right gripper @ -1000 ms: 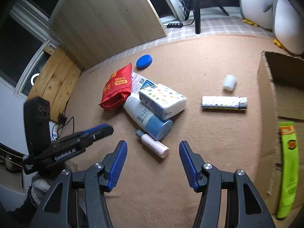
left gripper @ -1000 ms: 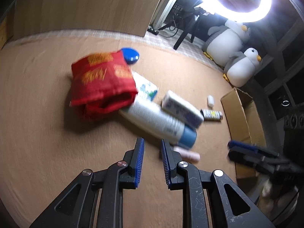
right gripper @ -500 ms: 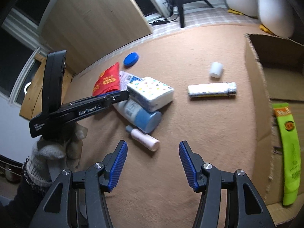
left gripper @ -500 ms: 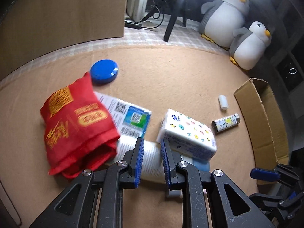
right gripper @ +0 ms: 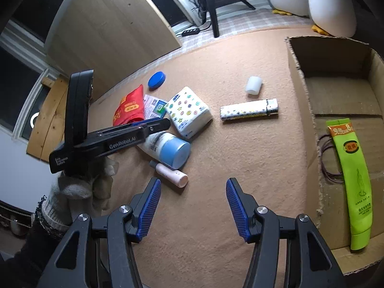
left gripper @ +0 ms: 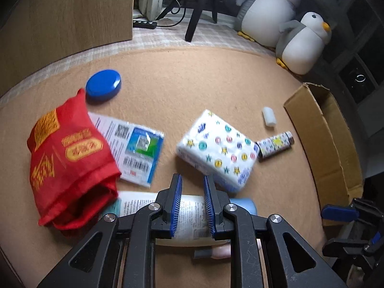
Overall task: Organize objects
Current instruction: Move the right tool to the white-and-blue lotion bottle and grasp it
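Note:
Loose items lie on a tan mat: a red pouch, a flat printed packet, a patterned tissue pack, a white bottle with a blue cap, a small pink tube, a lighter, a white cap and a blue lid. My left gripper hovers over the bottle, jaws a narrow gap apart, holding nothing. Nearer the mat's front, my right gripper stands open and empty, just beyond the pink tube.
An open cardboard box lies at the right, holding a green tube and rubber bands. A wooden board leans at the back left. Two plush penguins and a tripod leg stand behind the mat. A gloved hand holds the left gripper.
My left gripper has moved forward over the pile and rolled; its tips now sit above the white bottle. The right gripper has shifted only slightly. Neither jaw gap changed.

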A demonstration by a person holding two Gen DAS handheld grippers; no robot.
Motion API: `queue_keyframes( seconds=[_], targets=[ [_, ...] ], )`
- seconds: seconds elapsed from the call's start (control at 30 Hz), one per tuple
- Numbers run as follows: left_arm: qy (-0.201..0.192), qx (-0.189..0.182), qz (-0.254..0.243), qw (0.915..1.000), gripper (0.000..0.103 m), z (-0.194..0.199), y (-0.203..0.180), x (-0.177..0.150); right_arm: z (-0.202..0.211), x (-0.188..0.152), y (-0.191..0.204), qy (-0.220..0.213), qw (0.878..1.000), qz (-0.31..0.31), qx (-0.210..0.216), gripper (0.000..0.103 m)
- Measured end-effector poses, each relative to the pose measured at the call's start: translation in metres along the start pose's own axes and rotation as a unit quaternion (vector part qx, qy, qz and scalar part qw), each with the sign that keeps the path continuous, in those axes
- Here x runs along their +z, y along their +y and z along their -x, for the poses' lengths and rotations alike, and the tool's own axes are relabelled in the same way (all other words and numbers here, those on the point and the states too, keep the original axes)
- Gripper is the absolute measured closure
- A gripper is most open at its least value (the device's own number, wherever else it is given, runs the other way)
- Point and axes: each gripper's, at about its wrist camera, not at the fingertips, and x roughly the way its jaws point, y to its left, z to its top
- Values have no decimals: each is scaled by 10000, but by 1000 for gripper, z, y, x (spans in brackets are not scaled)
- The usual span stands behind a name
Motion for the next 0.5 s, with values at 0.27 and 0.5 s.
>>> queue_keyframes(
  seconds=[0.27, 0.5],
  targets=[
    [85, -148, 188, 9997, 83, 10, 12, -36, -16, -3, 18, 187, 9995, 234, 68, 50],
    [93, -115, 351, 9993, 83, 20, 28, -68, -24, -8, 31, 299, 9989, 309, 211, 50]
  ],
)
